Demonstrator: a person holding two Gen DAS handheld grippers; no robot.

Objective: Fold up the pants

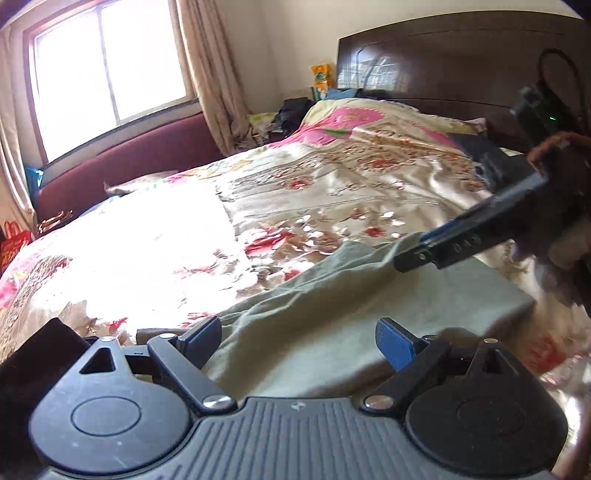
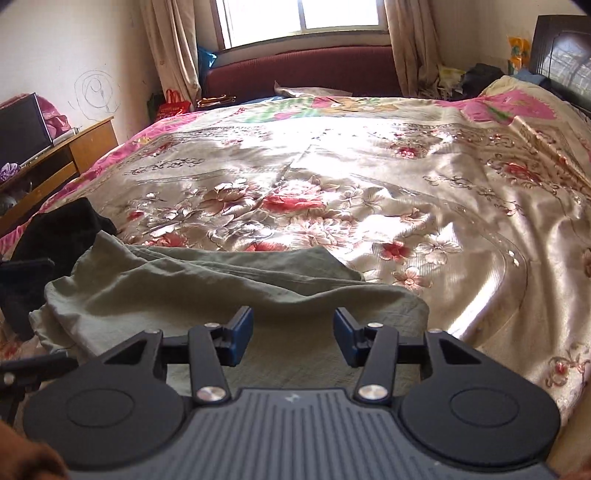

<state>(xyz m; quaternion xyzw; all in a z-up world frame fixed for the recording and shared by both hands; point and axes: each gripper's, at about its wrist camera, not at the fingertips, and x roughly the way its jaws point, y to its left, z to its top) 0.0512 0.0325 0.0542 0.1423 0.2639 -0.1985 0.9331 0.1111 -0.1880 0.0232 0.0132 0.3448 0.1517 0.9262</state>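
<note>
The pants (image 2: 207,291), a pale olive-green pair, lay rumpled on the bed at the lower middle of both views, partly doubled over, with one folded layer running across the top of the heap in the right wrist view. In the left wrist view the pants (image 1: 332,317) spread from the lower centre toward the right, their far edge lying on the flowered bedspread (image 1: 295,192).

Your right gripper (image 2: 293,339) hung just above the near part of the pants with its blue-padded fingers (image 2: 242,339) standing apart and no cloth between them. Your left gripper (image 1: 297,349) was likewise over the pants, its fingers (image 1: 395,347) spread wide and holding nothing. In the left wrist view your right gripper (image 1: 410,263) reached in from the right edge, its tip close over the far edge of the pants; I could not tell whether it touched the cloth.

A dark garment (image 2: 62,232) lay just left of the pants at the bed's edge. Beyond the shiny bedspread (image 2: 369,177), a maroon padded bench (image 2: 295,70) ran under the bright window (image 2: 306,18) at the top of the frame, curtains (image 2: 173,44) hanging either side. A dark wooden headboard (image 1: 461,62) filled the upper right of the left wrist view, and a wooden counter (image 2: 74,147) with a dark screen (image 2: 22,125) stood at the left edge of the right wrist view.
</note>
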